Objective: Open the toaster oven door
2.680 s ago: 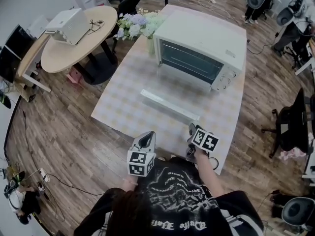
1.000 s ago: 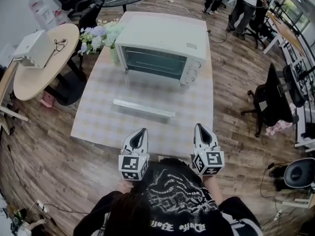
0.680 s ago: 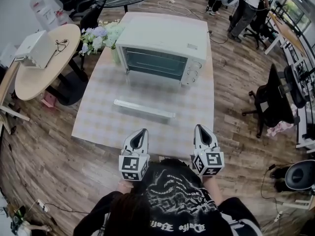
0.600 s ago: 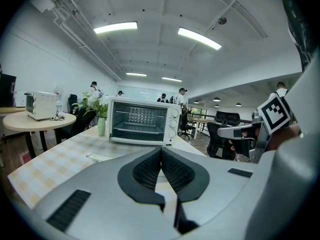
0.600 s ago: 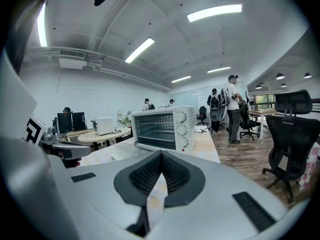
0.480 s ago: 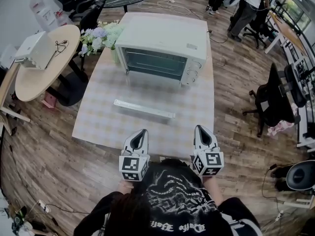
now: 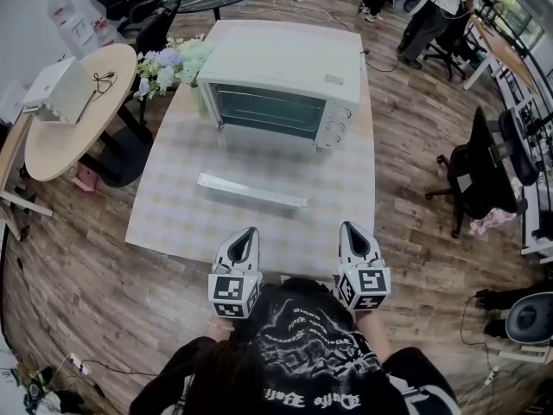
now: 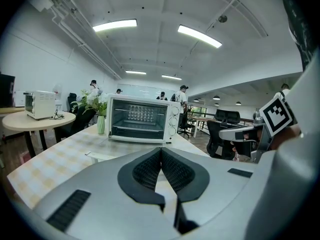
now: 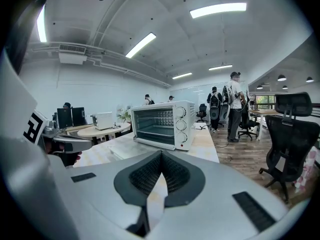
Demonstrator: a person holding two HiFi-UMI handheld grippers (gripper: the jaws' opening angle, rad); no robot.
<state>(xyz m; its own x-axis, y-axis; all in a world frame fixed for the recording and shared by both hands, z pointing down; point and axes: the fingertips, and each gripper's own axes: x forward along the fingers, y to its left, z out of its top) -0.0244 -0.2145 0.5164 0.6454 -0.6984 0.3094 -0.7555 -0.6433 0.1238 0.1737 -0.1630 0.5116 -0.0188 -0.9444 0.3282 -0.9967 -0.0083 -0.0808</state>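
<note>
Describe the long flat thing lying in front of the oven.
On the checked table, between the white toaster oven and the near edge, lies a long, narrow pale bar. The oven and flowers stand tall; it alone lies flat.

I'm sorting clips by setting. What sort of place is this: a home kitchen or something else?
Probably an open-plan office or lab, not a kitchen: black office chairs stand about, long strip lights run along the ceiling, and the toaster oven sits on a cloth-covered table beside a round table.

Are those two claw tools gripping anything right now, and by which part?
Nothing is held. The left gripper and right gripper are both shut and empty, short of the toaster oven.
</note>
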